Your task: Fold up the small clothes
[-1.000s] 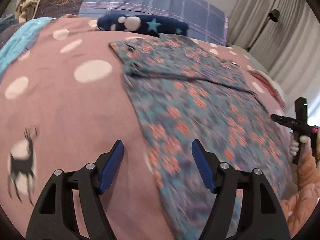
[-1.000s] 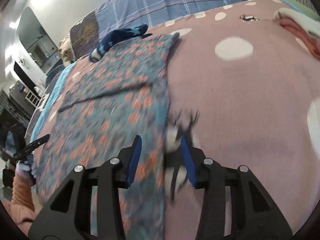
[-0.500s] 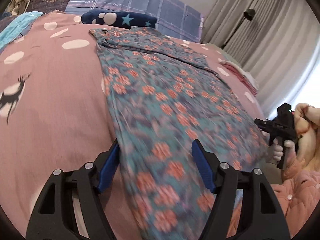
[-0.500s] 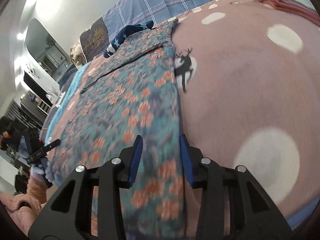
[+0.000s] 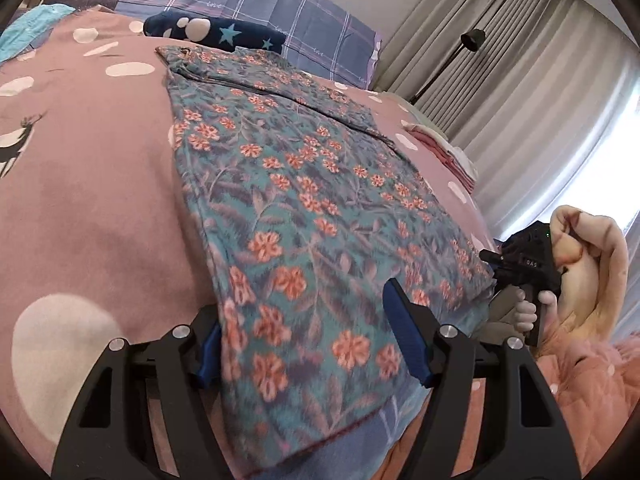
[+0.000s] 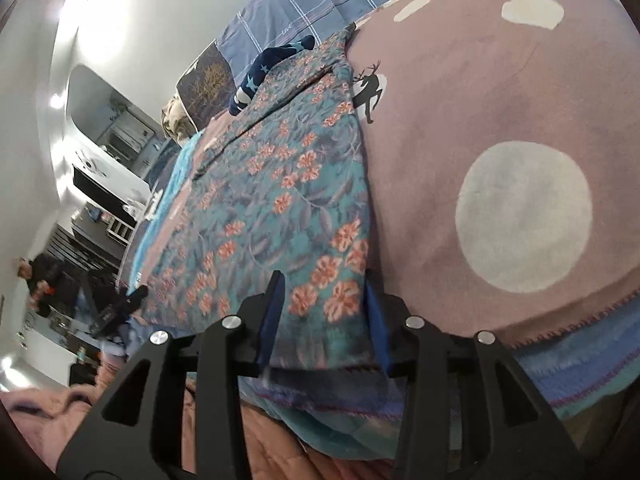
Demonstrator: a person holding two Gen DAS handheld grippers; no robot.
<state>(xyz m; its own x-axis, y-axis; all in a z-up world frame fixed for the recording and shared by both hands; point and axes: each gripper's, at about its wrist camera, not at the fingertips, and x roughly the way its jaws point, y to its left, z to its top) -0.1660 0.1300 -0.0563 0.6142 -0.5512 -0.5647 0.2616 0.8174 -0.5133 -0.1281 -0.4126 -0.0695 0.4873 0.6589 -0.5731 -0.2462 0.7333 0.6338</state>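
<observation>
The teal flowered cloth garment point(image 5: 304, 216) lay flat on the pink spotted bed blanket point(image 5: 88, 184), only its 12 o'clock end folded over. My left gripper point(image 5: 304, 332) had wide jaws around its near corner. My right gripper point(image 6: 320, 320) jaws were opening around the other corner.

Two close wrist views, shared garment point(image 5: 304, 216)

pink dotted blanket point(image 5: 100, 168), plaid pillow point(image 5: 280, 12), curtains point(image 5: 520, 60)
</observation>
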